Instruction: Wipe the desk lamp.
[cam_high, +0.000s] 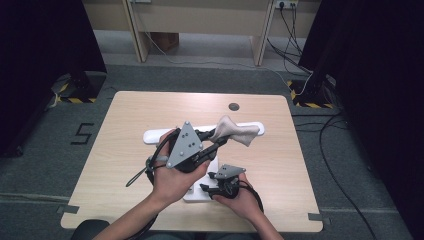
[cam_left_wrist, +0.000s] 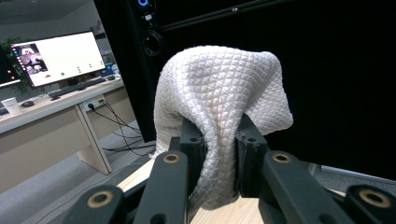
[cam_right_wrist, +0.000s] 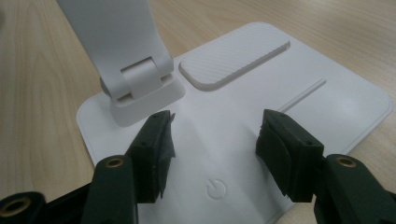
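Left tool (cam_left_wrist: 219, 140): clamped on a white quilted cloth (cam_left_wrist: 219, 93), held up at frame centre over the lamp head (cam_high: 155, 135).
Right tool (cam_right_wrist: 215, 135): jaws apart, over the lamp base (cam_right_wrist: 355, 107), lower centre of the tabletop (cam_high: 125, 115).
Progress: cloth lifted; wiping the lamp likely remains.

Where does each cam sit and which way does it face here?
High view: fixed above the person's side, looking forward and down on the table; both forearms and hands enter from the bottom, left tool clamping the white cloth.
Left gripper view: rides the left tool, looking along its jaws at the cloth, a desk with a monitor beyond.
Right gripper view: rides the right tool, looking down at the white lamp base; jaws apart.
Shared: the high and left gripper views both show the cloth.
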